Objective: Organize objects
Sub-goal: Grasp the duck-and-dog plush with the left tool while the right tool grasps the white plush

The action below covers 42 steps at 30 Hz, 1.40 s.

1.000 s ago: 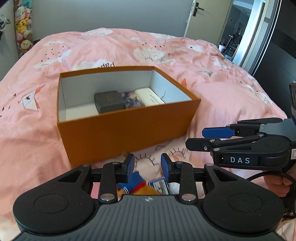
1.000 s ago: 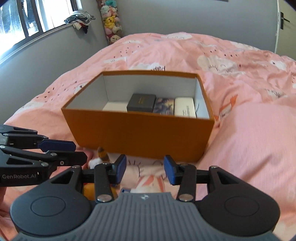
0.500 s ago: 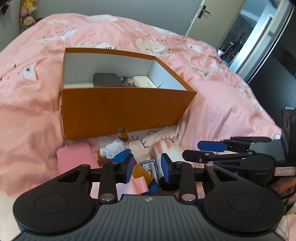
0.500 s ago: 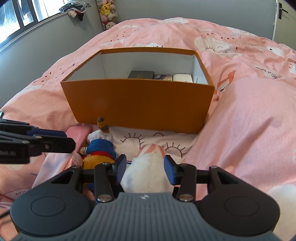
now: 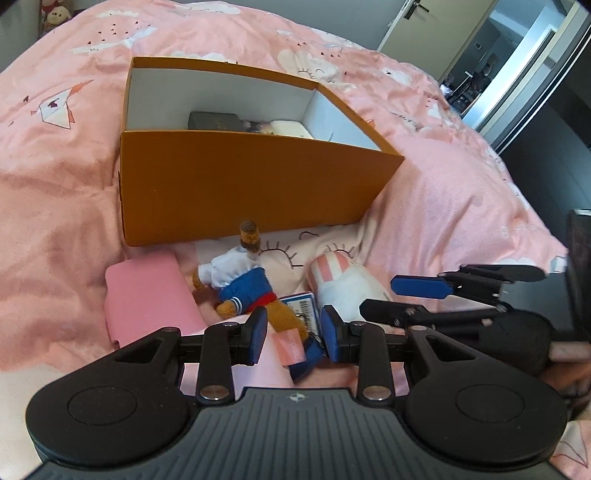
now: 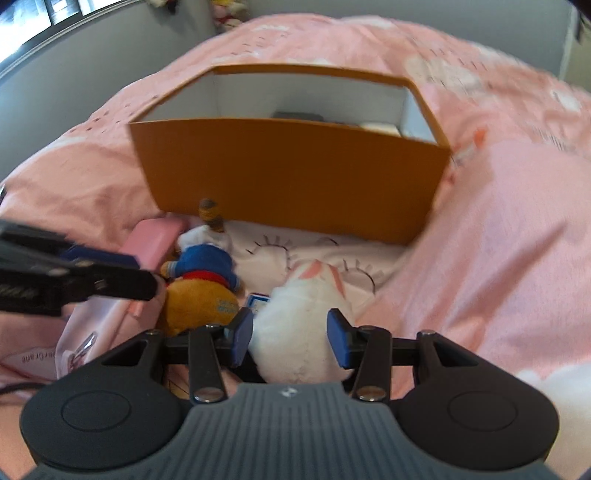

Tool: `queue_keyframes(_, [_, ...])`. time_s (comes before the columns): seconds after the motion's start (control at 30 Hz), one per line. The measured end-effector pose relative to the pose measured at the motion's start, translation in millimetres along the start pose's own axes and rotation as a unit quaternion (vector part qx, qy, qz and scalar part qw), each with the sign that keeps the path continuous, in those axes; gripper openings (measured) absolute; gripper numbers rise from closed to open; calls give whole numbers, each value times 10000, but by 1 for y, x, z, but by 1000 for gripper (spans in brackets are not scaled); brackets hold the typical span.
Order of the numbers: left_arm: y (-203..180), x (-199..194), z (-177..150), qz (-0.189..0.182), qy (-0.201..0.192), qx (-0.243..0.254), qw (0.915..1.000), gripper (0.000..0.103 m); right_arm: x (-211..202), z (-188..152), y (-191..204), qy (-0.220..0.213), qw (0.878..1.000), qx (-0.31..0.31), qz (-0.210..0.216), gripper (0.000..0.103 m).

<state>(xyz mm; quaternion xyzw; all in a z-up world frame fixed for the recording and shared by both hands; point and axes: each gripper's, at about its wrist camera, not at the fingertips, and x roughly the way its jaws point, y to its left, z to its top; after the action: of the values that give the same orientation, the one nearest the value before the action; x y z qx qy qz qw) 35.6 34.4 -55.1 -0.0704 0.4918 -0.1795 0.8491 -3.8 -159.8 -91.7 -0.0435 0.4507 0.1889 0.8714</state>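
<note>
An open orange box [image 5: 236,188] [image 6: 295,173] sits on the pink bed with a dark case [image 5: 214,120] and a white case [image 5: 288,127] inside. In front of it lie a plush bear in a blue jacket [image 5: 243,284] [image 6: 203,273], a white plush with pink stripes [image 5: 343,280] [image 6: 299,325], a pink pouch [image 5: 147,295] and a small card [image 5: 301,306]. My left gripper [image 5: 293,334] is open, its jaws on either side of the bear's legs. My right gripper [image 6: 290,336] is open with the white plush between its jaws.
The pink duvet [image 5: 443,206] bulges up to the right of the box. A door [image 5: 406,22] and a mirrored wardrobe [image 5: 524,74] stand at the far right. A window [image 6: 55,22] and grey wall lie to the left.
Both grippers dropped lower and moved forward toward the toys. The bear now sits between the left jaws and the white plush between the right jaws. Both stay open.
</note>
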Motion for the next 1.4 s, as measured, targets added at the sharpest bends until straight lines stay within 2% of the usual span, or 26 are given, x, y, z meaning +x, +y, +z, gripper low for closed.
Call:
queue_keyframes(0.1, [2,0,1,7,-8,-28,10000,37,-3,-1,16,-98,9986,-482,201,47])
queue_keyframes(0.23, [5,3,3,-31,10,-88,10000,37,18,-5,26,363,9960,-782,230,47])
queue_keyframes(0.33, [6,4,4,-45,10,-79,10000,37,21,-5,28,381,9955,-871,54,49])
queue_keyframes(0.4, [7,6,6,-48,39,-70,10000,38,21,-7,29,384,9941,-987,-244,52])
queue_keyframes(0.47, [7,10,10,-30,87,-35,10000,48,26,-11,31,540,9885,-1223,-707,67])
queue_keyframes(0.53, [6,17,13,221,152,25,9996,56,31,-13,26,728,9895,-1128,-542,67])
queue_keyframes(0.63, [6,33,15,699,436,128,9965,56,32,-12,27,692,9891,-1168,-573,67])
queue_keyframes(0.7, [8,44,15,623,610,77,9962,57,33,-11,29,675,9884,-1222,-597,67])
queue_keyframes(0.83, [10,60,17,723,814,8,9940,59,36,-9,32,660,9860,-1397,-621,69])
queue_keyframes(0.97, [16,67,19,544,1019,-293,9929,61,28,-1,14,497,9931,-959,-465,60])
queue_keyframes(1.03, [17,66,22,452,1011,-350,9932,57,24,5,2,388,9962,-637,-453,57])
queue_keyframes(1.13, [8,62,27,296,893,-198,9954,56,13,10,-8,173,9967,-422,-676,57])
queue_keyframes(1.2, [0,60,32,29,841,-123,9964,56,7,13,-11,73,9957,-396,-839,56])
queue_keyframes(1.27, [-11,61,35,-184,831,6,9964,56,4,14,-14,-12,9943,-377,-997,51])
queue_keyframes(1.33, [-22,63,36,-247,771,217,9965,56,1,17,-20,-84,9929,-310,-1150,46])
queue_keyframes(1.4, [-29,69,37,-363,769,316,9959,55,-1,16,-24,-130,9910,-260,-1309,45])
